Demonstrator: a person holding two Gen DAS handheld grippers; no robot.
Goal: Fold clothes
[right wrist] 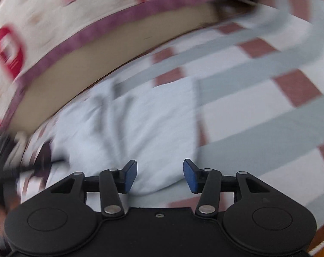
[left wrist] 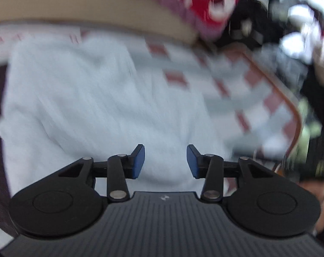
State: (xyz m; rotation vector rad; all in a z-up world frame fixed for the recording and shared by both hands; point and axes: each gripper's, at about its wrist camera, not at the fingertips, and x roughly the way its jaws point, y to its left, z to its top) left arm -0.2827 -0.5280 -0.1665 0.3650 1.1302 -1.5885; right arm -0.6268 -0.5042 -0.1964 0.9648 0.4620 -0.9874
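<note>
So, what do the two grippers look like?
Both the left gripper and the right gripper are matte black, with blue pads on the fingers, silver rivets on the linkage arms, two round discs, and a ribbed body. No cables or sleeves show.

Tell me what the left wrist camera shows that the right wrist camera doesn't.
Only the left wrist view shows the blurred dark clutter beyond the table's rounded brown edge, and the left gripper, open and empty. Only the right wrist view shows the right gripper, also open and empty, plus the deep creases in the cloth. Both show the pale blue garment lying on the red-and-grey checked tablecloth, with the purple-trimmed patterned cushion behind.
</note>
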